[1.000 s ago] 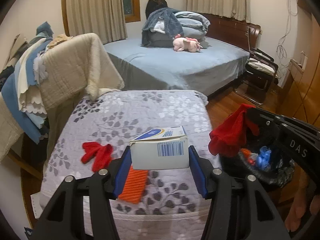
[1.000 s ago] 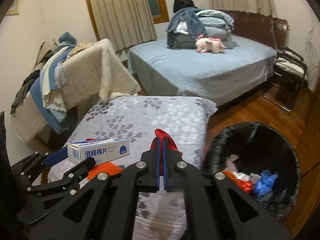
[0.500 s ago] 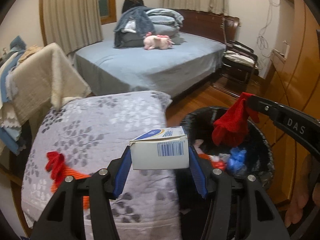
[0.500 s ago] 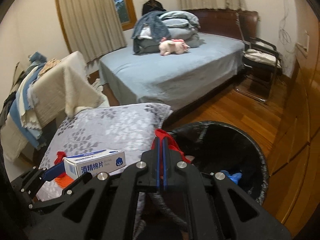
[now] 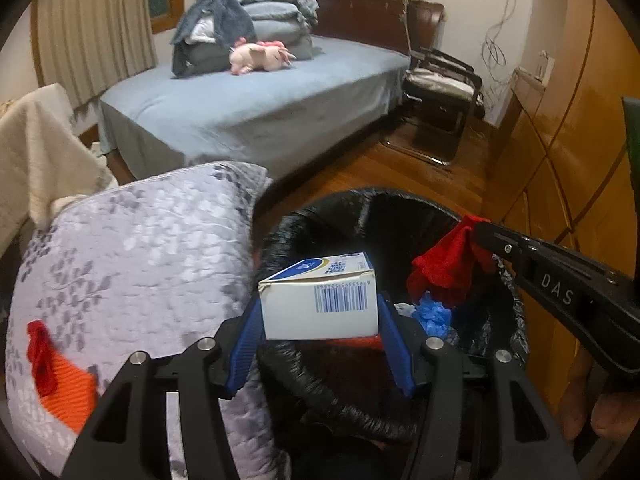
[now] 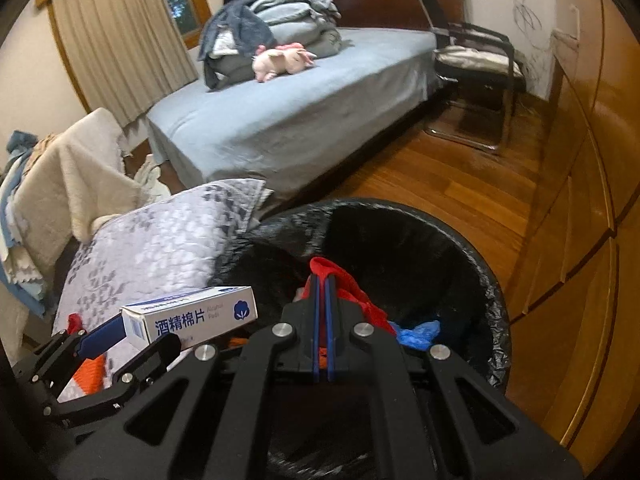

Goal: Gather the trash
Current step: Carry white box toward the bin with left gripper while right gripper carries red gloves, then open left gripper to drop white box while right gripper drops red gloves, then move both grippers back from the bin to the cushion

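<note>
Drop step, both hands loaded. Left gripper (image 5: 320, 312) is clamped on the white swab box (image 5: 320, 300), blue pads on both short sides, box level, barcode end facing back at the wrist. It hangs over the near-left rim of the black-lined trash bin (image 5: 320, 392), partly above the opening, partly above the rim.

Right gripper (image 6: 322, 288) is pinched tight on a red cloth (image 6: 352, 284), jaws nearly touching, cloth dangling over the bin opening, toward the bin's right side as seen from the left wrist. Bin already has stuff in the bottom: blue crumpled glove-like item (image 6: 416, 330), something orange-red next to it.

Not yet collected: 1 orange knit piece (image 5: 68, 392) and 1 red piece (image 5: 38, 348) touching it, at the near-left corner of the grey floral quilted surface (image 5: 140, 248), just beside the bin.

Next move, my read:
1. Right can release now, cloth looks well inside the rim.
2. Left should shift the box a bit further toward the bin's centre before opening; from where it is it could clip the rim and tip out onto the quilt or floor.
3. Then back to the near-left corner for the 2 remaining pieces.
</note>
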`<state>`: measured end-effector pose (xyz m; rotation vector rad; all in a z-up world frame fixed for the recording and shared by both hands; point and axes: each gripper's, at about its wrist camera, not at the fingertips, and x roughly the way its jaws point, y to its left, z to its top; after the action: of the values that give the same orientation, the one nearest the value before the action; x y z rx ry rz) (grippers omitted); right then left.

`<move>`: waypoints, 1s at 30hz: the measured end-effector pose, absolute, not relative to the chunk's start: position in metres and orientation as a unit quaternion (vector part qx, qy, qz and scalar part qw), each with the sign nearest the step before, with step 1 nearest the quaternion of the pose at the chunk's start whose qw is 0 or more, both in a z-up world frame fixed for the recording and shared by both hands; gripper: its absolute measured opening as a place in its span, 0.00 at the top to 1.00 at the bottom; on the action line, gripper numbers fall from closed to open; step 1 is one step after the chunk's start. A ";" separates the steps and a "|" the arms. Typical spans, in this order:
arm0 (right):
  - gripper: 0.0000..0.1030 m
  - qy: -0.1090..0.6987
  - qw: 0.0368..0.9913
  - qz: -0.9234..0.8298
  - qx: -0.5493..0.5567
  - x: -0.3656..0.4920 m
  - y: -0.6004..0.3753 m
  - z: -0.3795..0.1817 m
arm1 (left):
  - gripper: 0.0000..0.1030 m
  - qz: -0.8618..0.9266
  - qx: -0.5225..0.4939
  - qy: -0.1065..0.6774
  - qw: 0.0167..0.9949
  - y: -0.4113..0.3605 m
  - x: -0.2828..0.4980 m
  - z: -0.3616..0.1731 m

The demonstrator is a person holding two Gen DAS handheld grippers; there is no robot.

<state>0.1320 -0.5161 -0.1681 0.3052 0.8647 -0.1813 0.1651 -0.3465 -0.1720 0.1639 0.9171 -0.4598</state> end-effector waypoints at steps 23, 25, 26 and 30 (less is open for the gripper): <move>0.71 0.430 0.890 -0.057 0.139 0.088 -0.450 -0.184 | 0.30 -0.163 0.104 0.444 0.875 -0.239 0.166 -0.192; 0.71 0.436 0.889 -0.036 0.135 0.090 -0.427 -0.185 | 0.30 -0.148 0.097 0.443 0.879 -0.216 0.166 -0.189; 0.71 0.438 0.889 -0.027 0.132 0.093 -0.415 -0.186 | 0.30 -0.134 0.094 0.442 0.882 -0.198 0.166 -0.188; 0.69 0.443 0.889 0.019 0.114 0.098 -0.356 -0.188 | 0.30 -0.092 0.087 0.438 0.890 -0.139 0.164 -0.187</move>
<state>0.0978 -0.3562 -0.1882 0.2376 0.9201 0.0389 0.1640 -0.1394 -0.1873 0.1807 0.9095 -0.1917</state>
